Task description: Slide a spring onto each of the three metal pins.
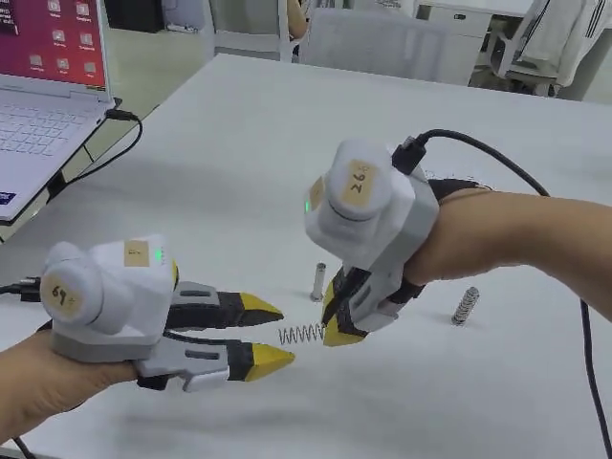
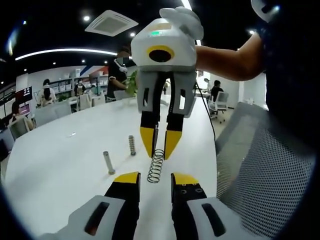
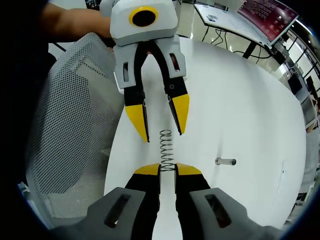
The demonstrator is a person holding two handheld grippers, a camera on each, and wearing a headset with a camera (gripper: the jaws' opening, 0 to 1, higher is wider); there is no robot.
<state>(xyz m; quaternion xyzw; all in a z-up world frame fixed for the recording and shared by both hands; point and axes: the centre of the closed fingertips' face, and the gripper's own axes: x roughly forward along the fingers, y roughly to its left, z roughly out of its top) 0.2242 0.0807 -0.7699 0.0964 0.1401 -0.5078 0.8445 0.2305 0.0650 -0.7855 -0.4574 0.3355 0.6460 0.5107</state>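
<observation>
The right claw (image 3: pixel 167 171) points down at the bench (image 1: pixel 239 143) and is clenched on one end of a spring (image 1: pixel 302 334). The rest of the coil runs level toward the left claw (image 1: pixel 280 334) (whether it rests on the bench or hangs just above it I cannot tell). The left claw is released, its yellow tips spread wide to either side of the spring's free end without touching it. A metal pin (image 1: pixel 317 281) stands upright just beyond the held spring, on the side toward the bench's far edge. A second spring (image 1: pixel 465 306) lies apart from it, toward the right edge, beside the person's right forearm.
</observation>
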